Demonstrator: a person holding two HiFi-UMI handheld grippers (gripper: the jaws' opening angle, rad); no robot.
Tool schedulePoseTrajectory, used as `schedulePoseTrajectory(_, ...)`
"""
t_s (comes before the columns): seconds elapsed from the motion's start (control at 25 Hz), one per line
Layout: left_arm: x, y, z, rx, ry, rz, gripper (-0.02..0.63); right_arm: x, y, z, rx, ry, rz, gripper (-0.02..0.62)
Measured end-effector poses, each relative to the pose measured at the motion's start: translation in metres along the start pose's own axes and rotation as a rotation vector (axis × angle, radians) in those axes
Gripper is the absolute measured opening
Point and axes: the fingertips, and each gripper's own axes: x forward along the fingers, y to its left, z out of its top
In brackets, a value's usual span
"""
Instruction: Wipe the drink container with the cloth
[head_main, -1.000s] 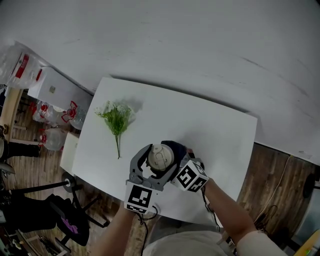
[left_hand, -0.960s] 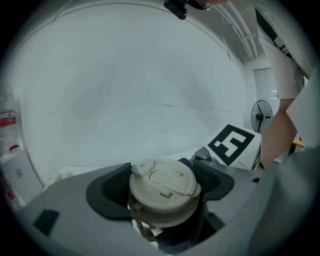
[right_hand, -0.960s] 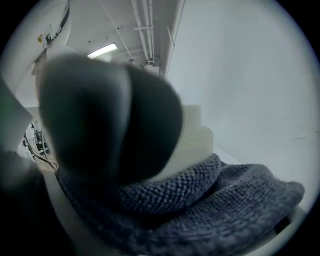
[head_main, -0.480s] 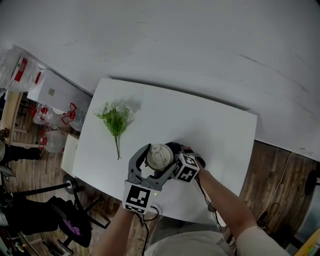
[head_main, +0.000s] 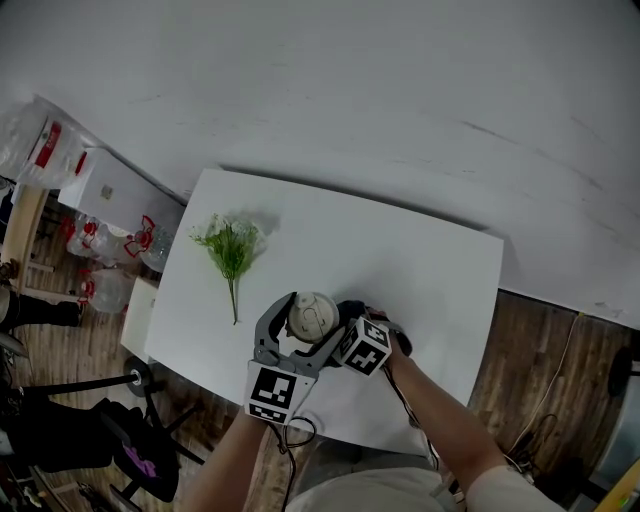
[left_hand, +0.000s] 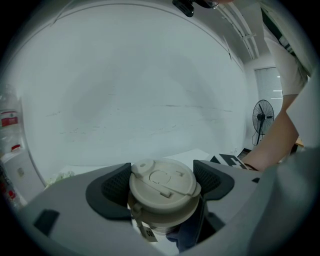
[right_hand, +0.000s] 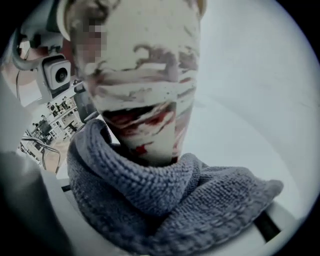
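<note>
A cream drink container with a lid (head_main: 312, 316) stands near the front edge of the white table (head_main: 420, 270). My left gripper (head_main: 305, 325) is shut on it just under the lid (left_hand: 162, 186), one dark pad (left_hand: 116, 187) on each side. The right gripper view shows the cup's red-and-white patterned wall (right_hand: 150, 90). A dark grey-blue cloth (right_hand: 165, 200) lies bunched against the cup's foot (head_main: 350, 308). My right gripper (head_main: 352, 322) points steeply down beside the cup; its jaws have just been closing, with the cloth gathered between them (right_hand: 165, 220).
A sprig of green leaves with white flowers (head_main: 230, 245) lies on the table's left part. Left of the table are a white cabinet (head_main: 110, 180) and bags on the wooden floor. The table's front edge runs just below both grippers.
The right gripper has sunk beside the cup and tilted more steeply down onto the cloth. The left gripper and the cup have kept still.
</note>
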Motion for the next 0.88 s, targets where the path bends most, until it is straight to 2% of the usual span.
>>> schedulePoseTrajectory(0.04, -0.001, -0.001, -0.001, -0.003, 0.007, 0.003, 0.402, -0.004, 0.002, -0.007, 0.007, -0.001, -0.004, 0.240)
schedulePoseTrajectory(0.12, -0.002, -0.003, -0.002, -0.013, 0.022, 0.016, 0.403, -0.013, 0.004, -0.020, 0.018, -0.008, -0.026, 0.094)
schedulePoseTrajectory(0.2, -0.001, -0.002, -0.002, -0.020, 0.024, 0.043, 0.403, -0.022, 0.004, -0.030, 0.035, -0.015, -0.052, 0.048)
schedulePoseTrajectory(0.52, -0.029, 0.002, -0.001, -0.100, -0.019, 0.197, 0.402, -0.074, -0.008, -0.027, 0.166, -0.118, -0.143, 0.040)
schedulePoseTrajectory(0.68, -0.050, 0.006, 0.005, -0.146, -0.061, 0.214, 0.402, -0.109, -0.013, -0.010, 0.193, -0.191, -0.191, 0.040)
schedulePoseTrajectory(0.88, -0.073, 0.010, 0.012, -0.141, -0.060, 0.227, 0.395, -0.163, -0.015, 0.021, 0.225, -0.298, -0.249, 0.040)
